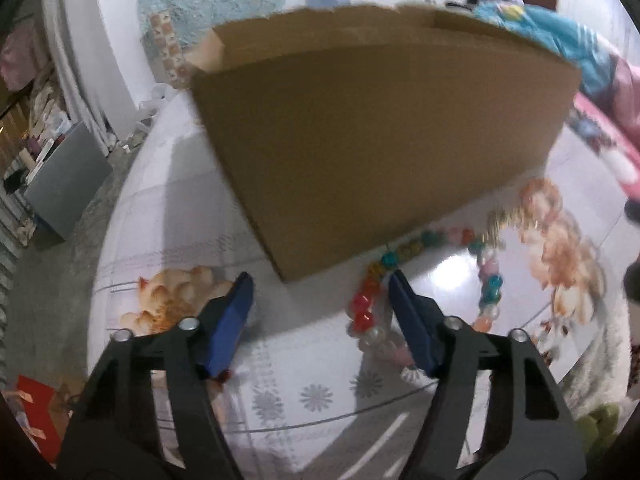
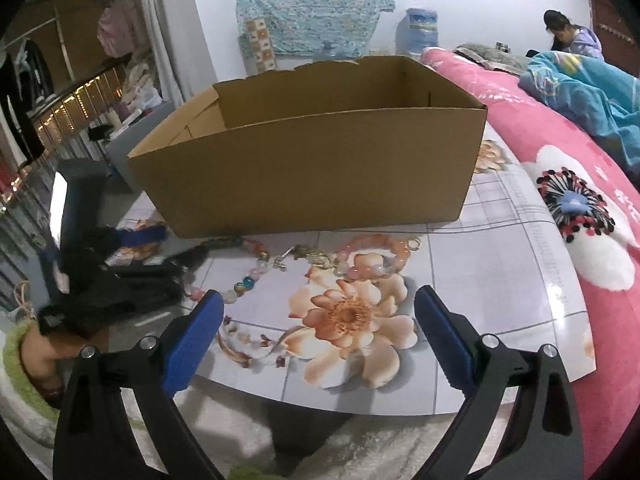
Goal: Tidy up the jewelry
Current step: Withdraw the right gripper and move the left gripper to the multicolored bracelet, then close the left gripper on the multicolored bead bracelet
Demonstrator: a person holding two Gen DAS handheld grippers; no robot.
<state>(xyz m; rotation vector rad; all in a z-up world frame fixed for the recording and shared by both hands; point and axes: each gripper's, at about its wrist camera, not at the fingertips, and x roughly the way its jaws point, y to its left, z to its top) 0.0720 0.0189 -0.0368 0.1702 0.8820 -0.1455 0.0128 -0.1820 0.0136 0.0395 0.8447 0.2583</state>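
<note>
An open cardboard box (image 1: 360,120) stands on the floral table; it also shows in the right wrist view (image 2: 312,168). A multicoloured bead necklace (image 1: 490,280) lies in a loop in front of the box, just right of my left gripper (image 1: 320,284), which is open and empty above the table. In the right wrist view the multicoloured necklace (image 2: 244,284) lies left of centre, a pink-orange bead bracelet (image 2: 376,256) and a small gold piece (image 2: 316,258) lie in front of the box. My right gripper (image 2: 318,304) is open and empty near the table's front edge.
The table (image 2: 500,280) has a glossy flower-printed top. A pink flowered bed (image 2: 560,168) runs along its right side. The left gripper's body (image 2: 88,240) sits at the table's left in the right wrist view. A person (image 2: 568,32) sits far back.
</note>
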